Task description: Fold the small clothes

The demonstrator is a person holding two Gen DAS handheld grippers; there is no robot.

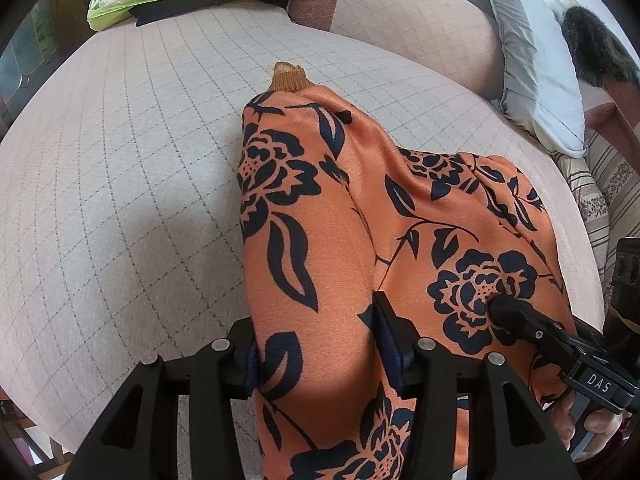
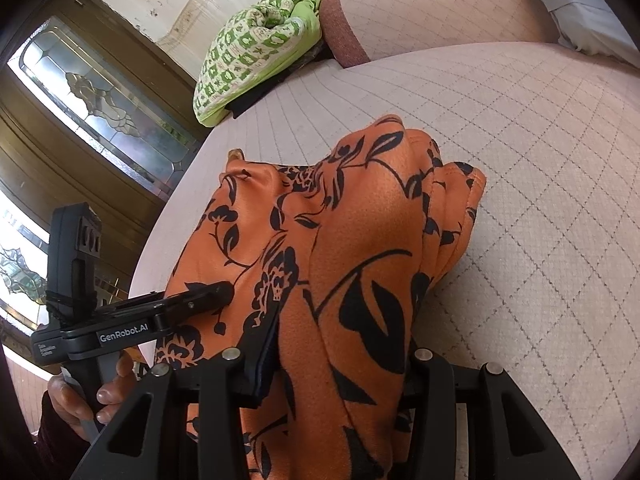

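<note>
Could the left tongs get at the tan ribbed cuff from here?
Probably not yet: the left tongs have orange floral garment bunched between them, and the tan ribbed cuff lies at its far end.

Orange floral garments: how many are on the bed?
1. The orange floral garment lies bunched mid-bed, fabric between both grippers' fingers. Its folds may hide another piece.

The 2 views were fisheye cameras, 1 on each gripper, both looking steeply down from very near. Both shared the orange floral garment [image 1: 360,216] at frame centre, the checked bed cover [image 1: 120,168] and the green pillow [image 2: 256,56] at the top of each frame.
</note>
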